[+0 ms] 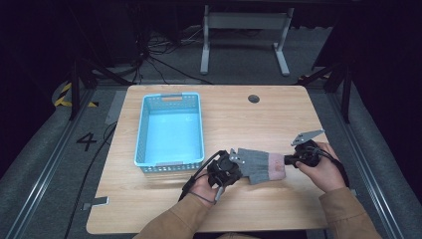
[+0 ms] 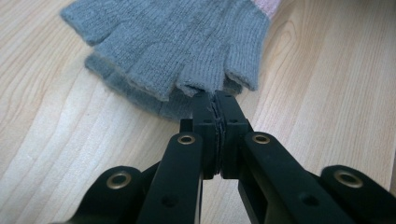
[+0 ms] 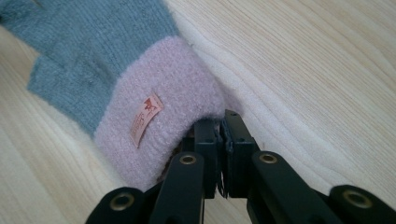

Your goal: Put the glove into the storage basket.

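Progress, I judge, is early: grey knitted fingerless glove with pink cuff [image 1: 261,165] lies near the table's 6 o'clock edge, left gripper [image 2: 215,100] pinching its finger end, right gripper [image 3: 221,122] its cuff; empty blue plastic basket [image 1: 170,97] waits at 10 o'clock.

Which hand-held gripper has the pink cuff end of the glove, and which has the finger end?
The right hand-held gripper is shut on the pink cuff of the glove; the left hand-held gripper is shut on the grey cut-off finger end.
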Demonstrator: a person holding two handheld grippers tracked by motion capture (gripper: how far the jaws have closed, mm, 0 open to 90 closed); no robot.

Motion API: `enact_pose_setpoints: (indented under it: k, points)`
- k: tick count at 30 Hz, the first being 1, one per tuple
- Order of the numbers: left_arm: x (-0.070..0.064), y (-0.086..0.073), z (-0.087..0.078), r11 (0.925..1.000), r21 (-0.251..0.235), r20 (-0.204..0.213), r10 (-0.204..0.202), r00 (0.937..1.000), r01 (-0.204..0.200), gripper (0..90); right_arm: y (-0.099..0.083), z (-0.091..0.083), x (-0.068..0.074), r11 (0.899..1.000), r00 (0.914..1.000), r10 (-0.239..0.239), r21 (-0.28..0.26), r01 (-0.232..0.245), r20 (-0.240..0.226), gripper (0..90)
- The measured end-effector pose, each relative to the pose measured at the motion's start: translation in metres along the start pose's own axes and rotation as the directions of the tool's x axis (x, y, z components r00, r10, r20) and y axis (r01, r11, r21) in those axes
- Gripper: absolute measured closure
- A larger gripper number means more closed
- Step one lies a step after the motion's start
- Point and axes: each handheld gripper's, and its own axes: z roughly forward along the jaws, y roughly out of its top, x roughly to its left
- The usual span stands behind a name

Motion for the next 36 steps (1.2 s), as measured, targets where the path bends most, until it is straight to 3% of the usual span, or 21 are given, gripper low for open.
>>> enact_pose_setpoints:
  k: [12, 15, 17, 21, 31, 36]
  points:
    - [0.008, -0.003, 0.015, 0.9989, 0.036, 0.008, -0.029, 0.9995, 0.029, 88.1, 0.0, 0.019, -0.01, 0.999, 0.9995, 0.031, 0.018, -0.031, -0.008, 86.7]
    - [0.009, -0.004, 0.016, 0.9981, 0.051, 0.007, -0.034, 0.9994, 0.033, 86.9, -0.001, 0.022, -0.011, 1.0, 0.9997, 0.022, 0.012, -0.022, 0.015, 80.7]
    - [0.011, -0.005, 0.017, 0.9979, 0.047, 0.007, -0.044, 0.999, 0.044, 84.1, -0.002, 0.023, -0.012, 1.0, 0.9992, 0.011, 0.003, -0.011, 0.04, 74.5]
    - [0.012, -0.006, 0.015, 0.9977, 0.041, 0.005, -0.054, 0.9985, 0.054, 73.8, -0.004, 0.021, -0.013, 1.0, 0.9984, 0.008, -0.012, -0.008, 0.056, 71.9]
    - [0.006, -0.001, -0.003, 0.9976, -0.057, 0.004, -0.038, 0.9993, 0.039, 56.4, -0.012, 0.002, -0.013, 0.998, 0.9969, 0.043, -0.044, -0.04, 0.066, 65.6]
    - [0.005, 0.006, -0.01, 0.9926, -0.104, 0.04, -0.059, 0.9975, 0.062, 47.5, -0.015, -0.005, -0.015, 0.997, 0.9962, 0.056, -0.058, -0.052, 0.066, 63.2]
